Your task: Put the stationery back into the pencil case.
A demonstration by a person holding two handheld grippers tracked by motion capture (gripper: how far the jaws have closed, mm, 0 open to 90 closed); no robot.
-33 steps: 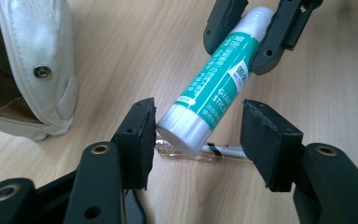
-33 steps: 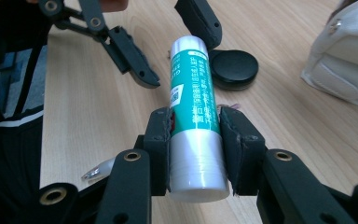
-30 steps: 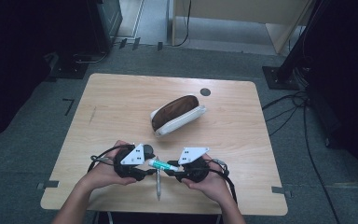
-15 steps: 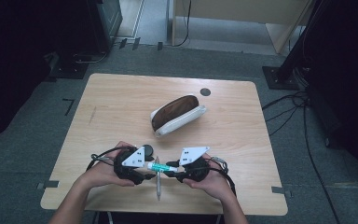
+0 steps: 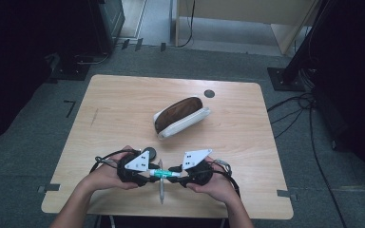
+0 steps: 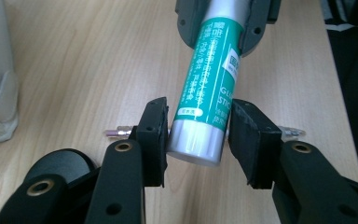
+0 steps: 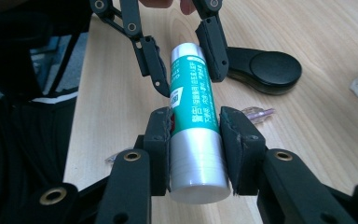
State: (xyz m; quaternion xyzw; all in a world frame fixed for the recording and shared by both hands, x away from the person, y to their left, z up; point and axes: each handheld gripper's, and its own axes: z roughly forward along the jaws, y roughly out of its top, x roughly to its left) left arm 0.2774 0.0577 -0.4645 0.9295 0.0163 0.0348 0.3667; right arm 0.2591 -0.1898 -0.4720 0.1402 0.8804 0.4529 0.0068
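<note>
My right gripper (image 7: 196,140) clamps the glue stick (image 7: 193,116) above the table's (image 5: 123,104) near edge. Left gripper (image 6: 198,137) jaws, just closing, straddle the cap, not pressing. Seat them squarely, then pull straight.

The far half of the table (image 5: 123,99) lies bare on both sides of the pencil case (image 5: 180,116), which sits near the middle. At the near edge, a pen (image 5: 161,187) lies under the grippers and a black round object (image 5: 150,153) rests just beside the left hand (image 5: 105,175).
</note>
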